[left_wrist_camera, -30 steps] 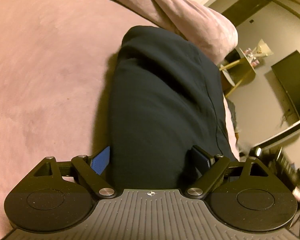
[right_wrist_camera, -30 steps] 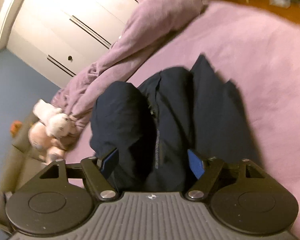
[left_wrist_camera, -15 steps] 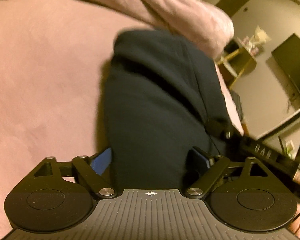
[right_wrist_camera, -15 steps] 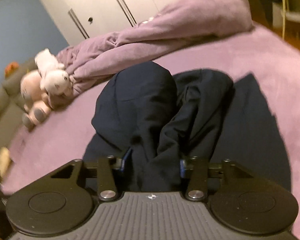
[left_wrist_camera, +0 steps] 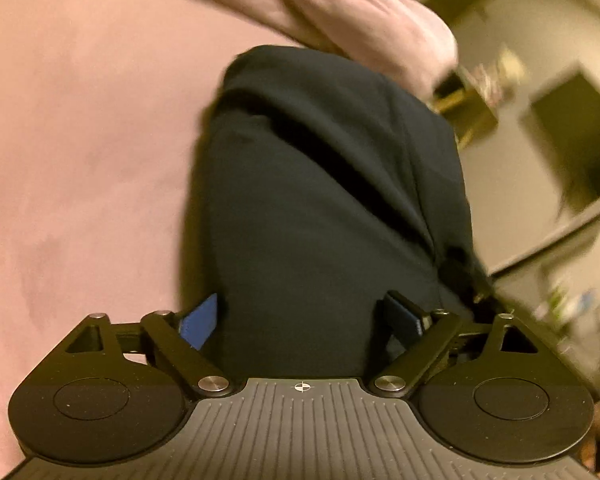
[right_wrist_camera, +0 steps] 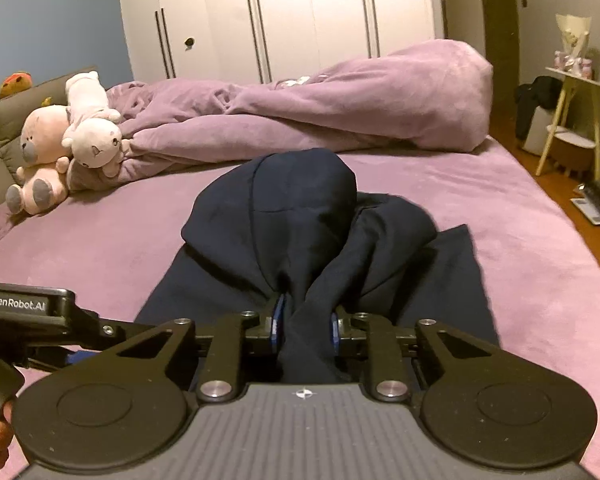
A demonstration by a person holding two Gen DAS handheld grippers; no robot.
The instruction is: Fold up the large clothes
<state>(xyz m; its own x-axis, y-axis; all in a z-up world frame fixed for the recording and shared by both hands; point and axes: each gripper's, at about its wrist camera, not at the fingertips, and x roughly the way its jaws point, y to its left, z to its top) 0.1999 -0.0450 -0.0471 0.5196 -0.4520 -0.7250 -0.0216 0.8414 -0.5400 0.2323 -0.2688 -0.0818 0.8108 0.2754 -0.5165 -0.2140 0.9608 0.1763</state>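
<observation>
so the big change: a bunch of the dark navy garment (right_wrist_camera: 300, 220) is now pinched tight between the pads of the right gripper (right_wrist_camera: 303, 326), whereas a second ago those jaws were spread wide with the cloth just sitting loose between them, and half a second ago they were only closing in. The view has also been swung level, so the wardrobe (right_wrist_camera: 284, 16) and the rumpled purple duvet (right_wrist_camera: 340, 100) are seen straight on now. The left gripper (left_wrist_camera: 300, 322) is spread wide like before, cloth lying between the blue pads (left_wrist_camera: 198, 322) but not clamped by them. The garment is laid on the purple bed (right_wrist_camera: 540, 240), humped up in the middle, with a flat part spread out toward the right. Stuffed toys (right_wrist_camera: 64, 140) are parked well apart from it by the headboard. Looks like one grip has been secured and the second one is yet to be made before any fold can be lifted over, so it's early days
</observation>
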